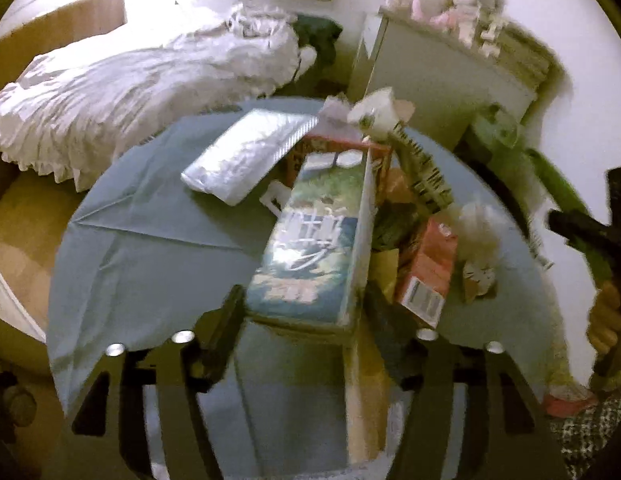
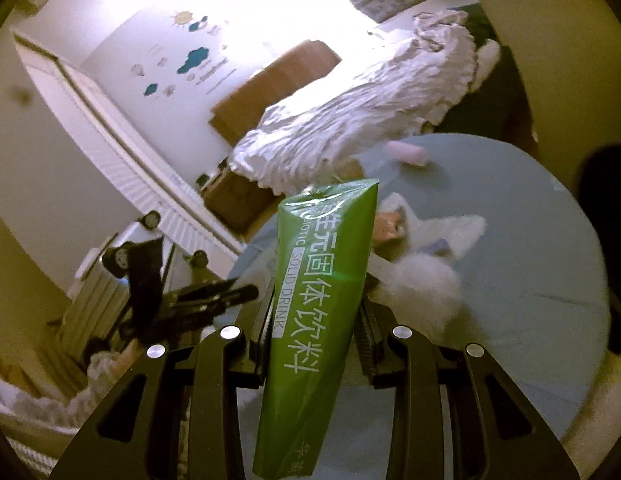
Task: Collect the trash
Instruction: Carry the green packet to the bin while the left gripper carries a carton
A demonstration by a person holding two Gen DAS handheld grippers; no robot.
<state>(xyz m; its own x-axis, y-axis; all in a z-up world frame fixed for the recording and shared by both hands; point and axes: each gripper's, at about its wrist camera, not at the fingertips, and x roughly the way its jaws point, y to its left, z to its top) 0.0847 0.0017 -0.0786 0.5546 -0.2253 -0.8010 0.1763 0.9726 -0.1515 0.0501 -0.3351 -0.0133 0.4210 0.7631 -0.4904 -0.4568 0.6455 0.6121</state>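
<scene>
A long printed box (image 1: 310,240) lies on the round table's blue-grey cloth (image 1: 150,240), and my left gripper (image 1: 302,304) has a finger against each of its long sides. Right of it is a heap of trash: a red carton (image 1: 426,268), crumpled tissue (image 1: 478,228), a striped packet (image 1: 426,172) and a white cup (image 1: 378,114). My right gripper (image 2: 316,312) is shut on a green drink packet (image 2: 322,300), held upright over the table edge. That green packet (image 1: 554,184) and a hand (image 1: 606,320) show at the right edge of the left wrist view.
A silver pouch (image 1: 246,156) lies on the cloth left of the box. White tissue (image 2: 422,288) and a pink object (image 2: 406,154) lie on the table. A bed with a white duvet (image 1: 130,92) and a pale cabinet (image 1: 430,68) stand behind. A black wheeled frame (image 2: 150,280) is beside the table.
</scene>
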